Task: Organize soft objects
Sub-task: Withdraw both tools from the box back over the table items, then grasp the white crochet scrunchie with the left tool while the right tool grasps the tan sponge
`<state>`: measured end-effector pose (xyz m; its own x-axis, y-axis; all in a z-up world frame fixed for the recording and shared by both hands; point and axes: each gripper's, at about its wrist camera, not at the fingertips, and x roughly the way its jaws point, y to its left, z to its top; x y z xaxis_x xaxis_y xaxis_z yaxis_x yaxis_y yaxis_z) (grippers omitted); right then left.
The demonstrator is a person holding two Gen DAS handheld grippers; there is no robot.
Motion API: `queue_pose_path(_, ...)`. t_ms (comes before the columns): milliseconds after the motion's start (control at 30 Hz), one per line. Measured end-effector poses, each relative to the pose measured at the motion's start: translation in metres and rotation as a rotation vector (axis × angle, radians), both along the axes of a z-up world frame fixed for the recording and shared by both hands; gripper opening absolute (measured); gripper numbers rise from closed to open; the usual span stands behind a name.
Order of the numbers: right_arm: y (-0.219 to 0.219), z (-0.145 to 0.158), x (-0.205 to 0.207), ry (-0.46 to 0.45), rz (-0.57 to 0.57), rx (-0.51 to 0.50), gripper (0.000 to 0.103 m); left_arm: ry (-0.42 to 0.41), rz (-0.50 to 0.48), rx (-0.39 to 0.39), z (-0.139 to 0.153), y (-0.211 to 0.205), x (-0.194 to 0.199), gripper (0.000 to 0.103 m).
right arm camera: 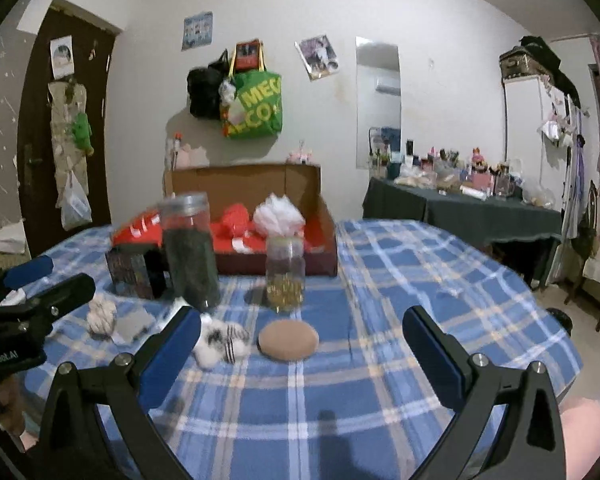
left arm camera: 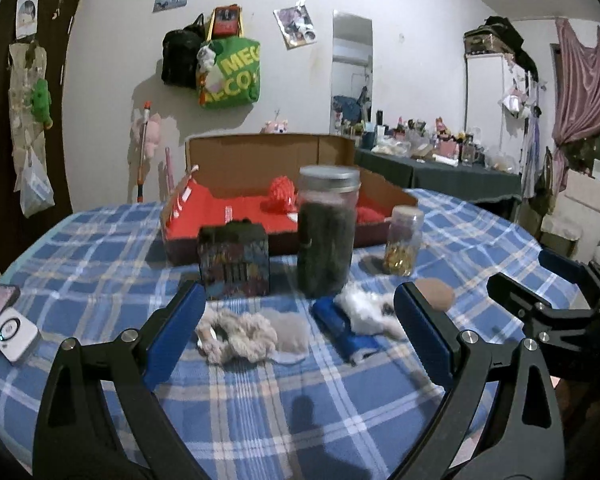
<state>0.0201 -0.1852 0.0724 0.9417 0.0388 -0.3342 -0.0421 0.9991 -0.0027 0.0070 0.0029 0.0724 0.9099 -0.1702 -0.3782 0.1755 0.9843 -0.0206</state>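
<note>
Several soft objects lie on the blue plaid table. A beige knitted scrunchie [left arm camera: 236, 334] and a grey pad [left arm camera: 288, 330] lie between my left gripper's [left arm camera: 300, 324] open fingers. A blue cloth roll [left arm camera: 340, 324] and a white fluffy piece [left arm camera: 366, 310] lie beside them. A brown round sponge [right arm camera: 288, 339] lies ahead of my open, empty right gripper [right arm camera: 302, 346], with the white fluffy piece [right arm camera: 220, 340] to its left. The open cardboard box [left arm camera: 260, 152] with a red lining holds a red mesh ball [left arm camera: 280, 192] and a white mesh puff [right arm camera: 278, 214].
A tall dark jar [left arm camera: 327, 232], a small jar with gold bits [left arm camera: 404, 240] and a dark printed box [left arm camera: 234, 260] stand between the soft objects and the cardboard box. A phone and a white device [left arm camera: 14, 332] lie at the left edge. A cluttered side table [right arm camera: 460, 196] stands behind on the right.
</note>
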Motion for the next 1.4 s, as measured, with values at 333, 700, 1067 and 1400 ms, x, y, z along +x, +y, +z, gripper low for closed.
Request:
queue_pose_path(333,0.002,-0.033,0.011,0.096,0.013,-0.006,0.103,0.122,0.03,-0.027,-0.031,0.006,0.015,0.097)
queue_pose_path(700,0.001,-0.046,0.026,0.163,0.031,0.008,0.103,0.246,0.035,-0.034,-0.042,0.017,0.034,0.097)
queue_pose_path(1067,0.0,-0.041,0.055,0.242,0.042,-0.018,0.103,0.355,0.04,-0.064,-0.039,0.046,0.06,0.097)
queue_pose_path(1400,-0.002,-0.039,0.089,0.325,0.059,-0.037,0.098,0.416,-0.012,-0.047,-0.043,0.049,0.085,0.078)
